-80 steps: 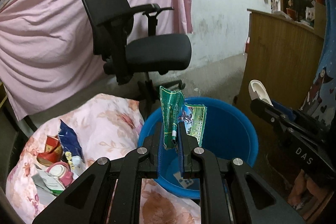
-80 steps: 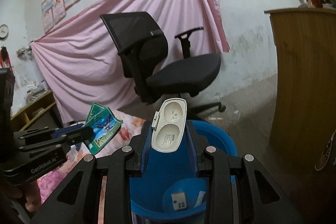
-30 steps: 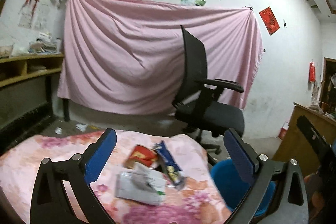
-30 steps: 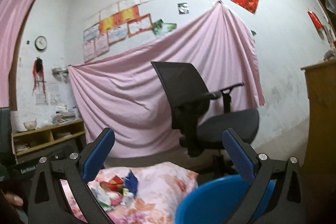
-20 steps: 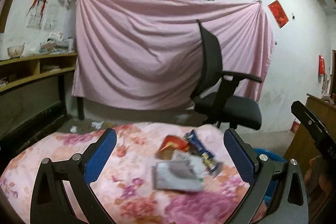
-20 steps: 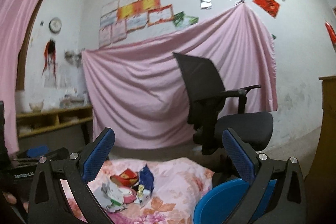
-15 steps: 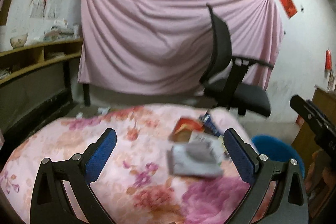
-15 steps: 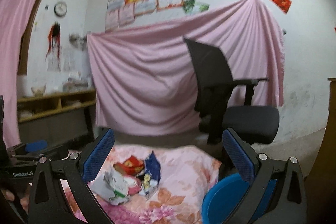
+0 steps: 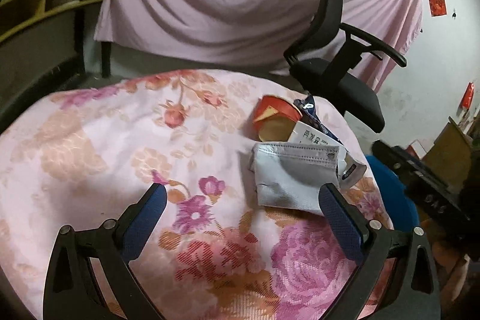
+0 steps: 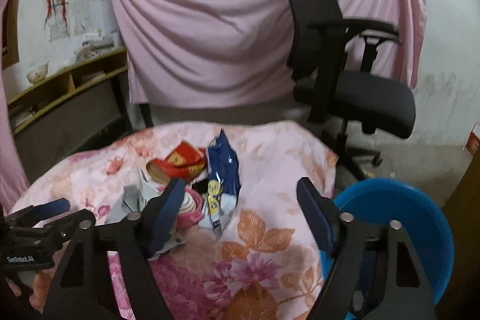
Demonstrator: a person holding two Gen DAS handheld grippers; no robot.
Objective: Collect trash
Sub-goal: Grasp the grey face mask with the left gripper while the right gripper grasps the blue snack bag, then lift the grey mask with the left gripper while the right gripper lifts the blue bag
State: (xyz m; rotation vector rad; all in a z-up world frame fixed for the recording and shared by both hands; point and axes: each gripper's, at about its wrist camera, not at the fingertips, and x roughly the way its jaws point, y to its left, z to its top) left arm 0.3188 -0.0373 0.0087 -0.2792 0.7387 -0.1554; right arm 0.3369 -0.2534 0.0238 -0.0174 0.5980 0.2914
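Note:
A heap of trash lies on a table under a pink floral cloth (image 9: 90, 146). In the left wrist view a grey face mask (image 9: 288, 179) lies nearest, with a red paper cup (image 9: 276, 116) on its side behind it. My left gripper (image 9: 240, 206) hovers wide open just short of the mask, holding nothing. In the right wrist view a blue snack bag (image 10: 222, 179), the red cup (image 10: 177, 161) and a pink item (image 10: 189, 206) lie ahead. My right gripper (image 10: 240, 200) is open over them, its jaws closing with nothing pressed between them. A blue bin (image 10: 399, 218) stands at the right.
A black office chair (image 10: 336, 50) stands behind the table before a hanging pink sheet (image 10: 204, 35). A wooden shelf (image 10: 66, 80) runs along the left wall. The other gripper (image 10: 33, 227) shows at the left edge of the right wrist view.
Both grippers have tilted down and come closer to the trash heap on the table. The right jaws have narrowed from their widest. The mask now lies just ahead of the left fingers.

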